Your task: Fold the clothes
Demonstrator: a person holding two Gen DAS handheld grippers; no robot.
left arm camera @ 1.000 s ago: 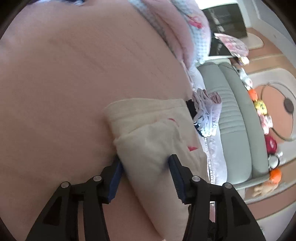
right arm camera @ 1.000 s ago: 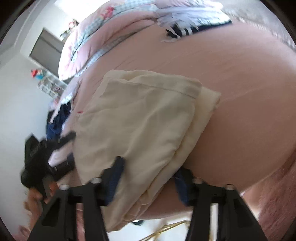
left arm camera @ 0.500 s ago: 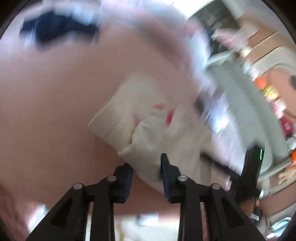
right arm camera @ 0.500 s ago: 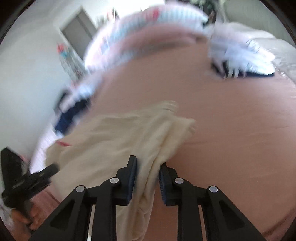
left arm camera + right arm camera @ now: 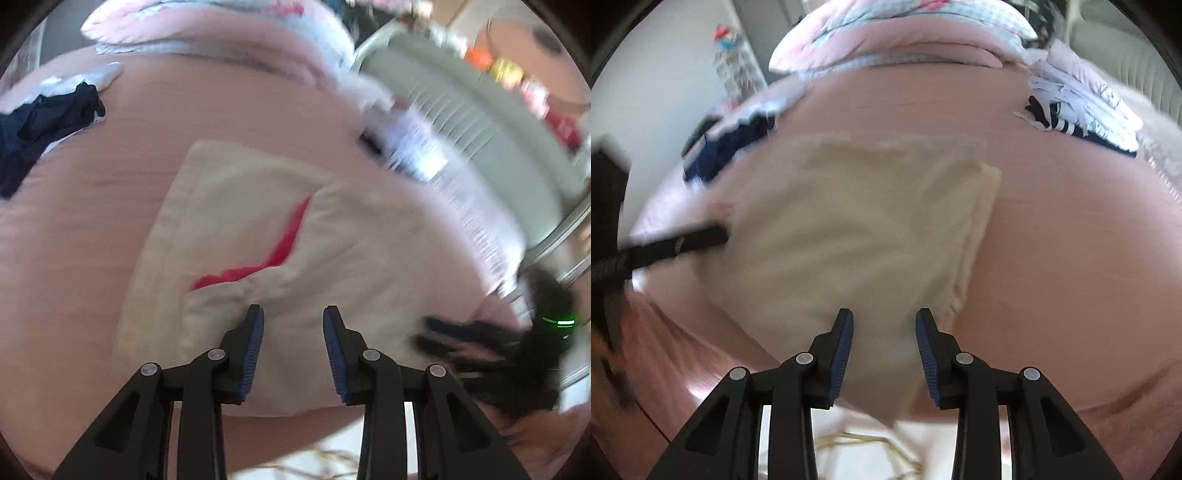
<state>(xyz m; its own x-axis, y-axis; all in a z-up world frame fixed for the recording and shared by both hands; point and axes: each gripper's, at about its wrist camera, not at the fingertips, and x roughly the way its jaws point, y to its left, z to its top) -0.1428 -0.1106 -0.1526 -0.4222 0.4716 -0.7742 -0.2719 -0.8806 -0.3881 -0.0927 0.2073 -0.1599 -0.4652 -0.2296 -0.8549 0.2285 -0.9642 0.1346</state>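
While folded cream garment (image 5: 258, 229) lies on bed, both tongs hover above.

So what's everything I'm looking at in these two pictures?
cream garment: one, cream with a red patch showing at a fold, lying folded in the middle of the bed.
pink bedsheet: one, pink, covering the bed under everything.
navy clothes: one dark blue heap, at the left edge of the left view.
striped clothes pile: one, white and navy, far right on the bed.
quilt: one, pink and pale blue, bunched at the far end.
sofa: one, grey-green, beside the bed.
left gripper: one, black with blue fingers, closing, pads not yet pressing the garment.
right gripper: one, same colours, opening over the garment's near edge.
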